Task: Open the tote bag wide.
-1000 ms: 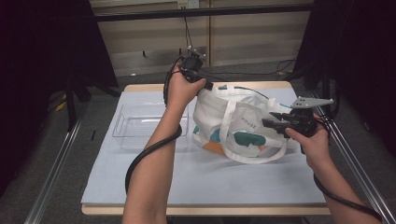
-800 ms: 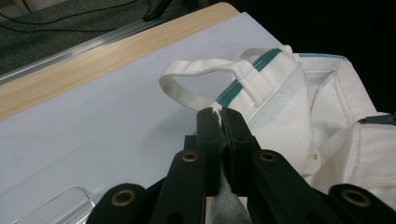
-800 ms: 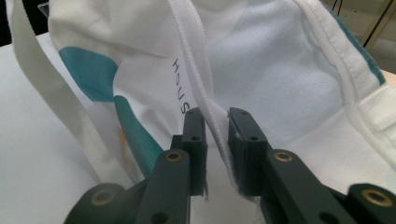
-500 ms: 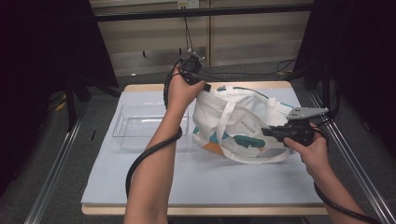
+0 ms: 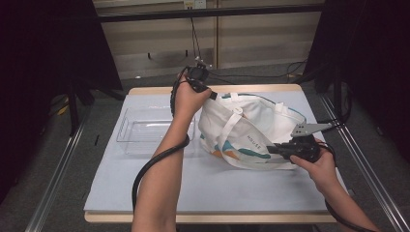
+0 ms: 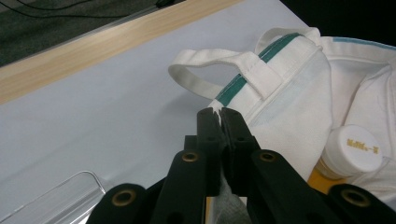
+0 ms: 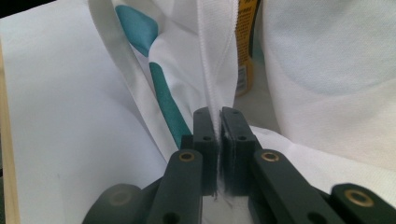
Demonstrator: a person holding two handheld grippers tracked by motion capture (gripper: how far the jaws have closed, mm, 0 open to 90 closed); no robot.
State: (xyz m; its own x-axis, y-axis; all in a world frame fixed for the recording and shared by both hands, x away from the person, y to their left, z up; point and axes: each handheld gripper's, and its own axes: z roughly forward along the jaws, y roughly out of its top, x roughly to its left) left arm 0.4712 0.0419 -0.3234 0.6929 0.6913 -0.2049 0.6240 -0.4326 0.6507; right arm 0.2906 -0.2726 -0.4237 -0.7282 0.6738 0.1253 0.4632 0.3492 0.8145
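1. We've got the white tote bag (image 5: pixel 251 130) lying on its side on the worktop (image 5: pixel 145 183), right of centre, its teal and orange print facing up.
2. Our left tongs (image 5: pixel 211 94) are up at the bag's far-left corner, pressed together on the rim fabric; the left gripper view shows the cloth (image 6: pixel 218 108) pinched right beside the teal trim, with a handle loop (image 6: pixel 205 70) just beyond.
3. Our right tongs (image 5: pixel 269 149) are down at the near edge of the bag, and their jaws have just been closing; the right gripper view shows a white strap (image 7: pixel 215 60) caught between them.
4. Inside the mouth of the bag, a white-capped container (image 6: pixel 357 149) is peeking out.
5. A clear plastic tray (image 5: pixel 145 133) sits left of the bag, near it.
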